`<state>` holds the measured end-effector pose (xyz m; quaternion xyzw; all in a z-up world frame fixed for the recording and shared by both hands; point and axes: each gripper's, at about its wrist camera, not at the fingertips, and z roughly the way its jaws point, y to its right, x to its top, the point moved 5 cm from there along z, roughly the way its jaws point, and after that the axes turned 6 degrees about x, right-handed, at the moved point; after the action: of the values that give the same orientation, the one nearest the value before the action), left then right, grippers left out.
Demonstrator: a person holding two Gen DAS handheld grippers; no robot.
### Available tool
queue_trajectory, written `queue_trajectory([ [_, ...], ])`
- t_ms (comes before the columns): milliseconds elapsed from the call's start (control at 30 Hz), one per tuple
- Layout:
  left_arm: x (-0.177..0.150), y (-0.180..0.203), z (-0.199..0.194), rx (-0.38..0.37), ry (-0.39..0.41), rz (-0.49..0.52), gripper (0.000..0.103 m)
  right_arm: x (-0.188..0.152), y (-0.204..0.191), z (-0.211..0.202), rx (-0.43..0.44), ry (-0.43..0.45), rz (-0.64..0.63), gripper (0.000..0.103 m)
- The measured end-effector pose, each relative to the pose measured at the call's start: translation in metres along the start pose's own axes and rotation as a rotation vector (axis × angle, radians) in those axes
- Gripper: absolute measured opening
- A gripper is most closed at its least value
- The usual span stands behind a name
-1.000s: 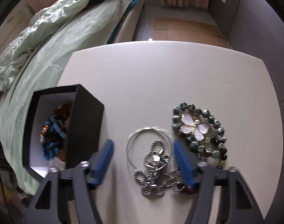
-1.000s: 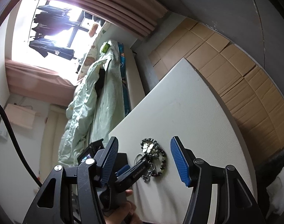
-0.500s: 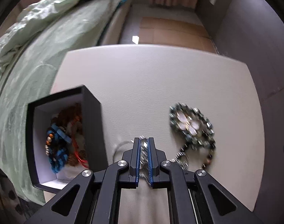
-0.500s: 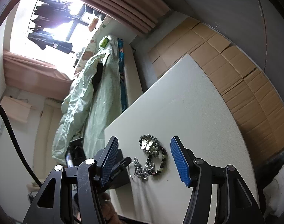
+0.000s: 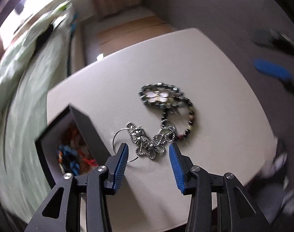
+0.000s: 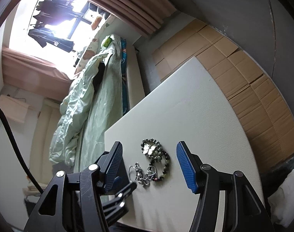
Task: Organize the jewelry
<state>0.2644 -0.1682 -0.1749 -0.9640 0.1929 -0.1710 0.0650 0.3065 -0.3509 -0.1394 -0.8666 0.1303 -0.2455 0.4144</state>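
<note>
L gripper (image 5: pixel 148 159) & R gripper (image 6: pixel 149 167) jaws wide, empty, silver chain (image 5: pixel 149 142) on table (image 5: pixel 214 96) btwn L jaws

Soft daylight thrown in from a blown-out window (image 6: pixel 56 19), left wrist view smeared by motion blur, bedding (image 5: pixel 17 89) streaked, right wrist view kept sharp, fisheye edges bent and darkened all round

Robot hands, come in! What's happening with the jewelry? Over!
Left gripper open, empty. Right gripper open, hovering. Silver chain on the table, beside the black box. Nothing blocking.
</note>
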Motion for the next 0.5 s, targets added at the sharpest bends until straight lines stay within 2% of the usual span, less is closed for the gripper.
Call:
queue_trajectory([
  [100, -0.003, 0.006, -0.001, 0.017, 0.011, 0.164, 0.046, 0.001, 0.003, -0.002, -0.006, 0.008, 0.008, 0.059],
  [233, -0.007, 0.011, 0.002, 0.013, -0.001, 0.286, 0.046, -0.001, 0.002, 0.0, -0.014, 0.006, 0.004, 0.059],
  [300, -0.007, 0.011, 0.009, 0.021, -0.019, 0.312, 0.045, -0.002, 0.0, 0.001, -0.018, 0.005, -0.002, 0.059],
  [500, -0.006, 0.002, 0.03, -0.019, -0.063, 0.344, 0.044, -0.005, -0.002, 0.006, -0.037, -0.012, -0.023, 0.059],
])
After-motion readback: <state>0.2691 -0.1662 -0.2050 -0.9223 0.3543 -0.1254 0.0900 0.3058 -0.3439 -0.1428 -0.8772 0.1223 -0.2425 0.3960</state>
